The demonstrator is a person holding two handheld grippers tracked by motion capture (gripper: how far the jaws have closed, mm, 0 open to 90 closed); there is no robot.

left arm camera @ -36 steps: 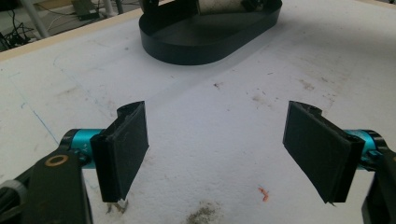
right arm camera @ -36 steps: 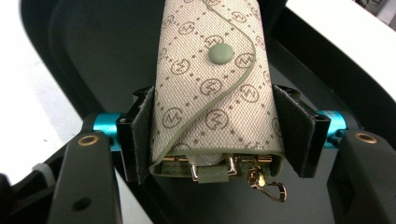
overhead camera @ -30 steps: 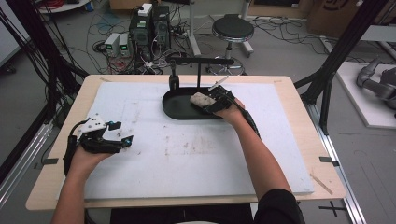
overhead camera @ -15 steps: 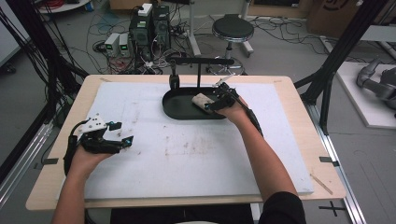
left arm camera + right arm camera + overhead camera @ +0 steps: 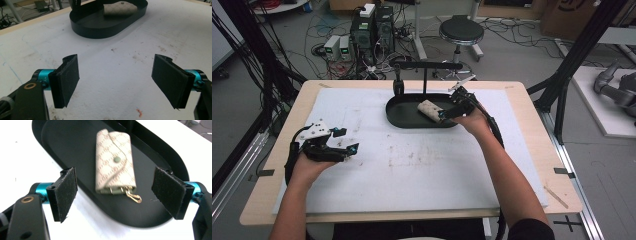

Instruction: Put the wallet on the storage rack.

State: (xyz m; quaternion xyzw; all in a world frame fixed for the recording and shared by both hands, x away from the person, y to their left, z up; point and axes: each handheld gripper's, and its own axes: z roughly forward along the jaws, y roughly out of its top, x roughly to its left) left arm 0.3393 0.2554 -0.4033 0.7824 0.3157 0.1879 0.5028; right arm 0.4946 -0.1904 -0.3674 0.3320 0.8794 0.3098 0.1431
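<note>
1 key pouch lies in 1 black tray, right gripper jaws just opened wide, off it; left gripper jaws wide, empty.

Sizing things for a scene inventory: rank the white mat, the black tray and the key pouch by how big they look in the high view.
1. white mat, covering most of the table.
2. black tray, an oval on the mat's far part.
3. key pouch, lying inside the tray.
</note>
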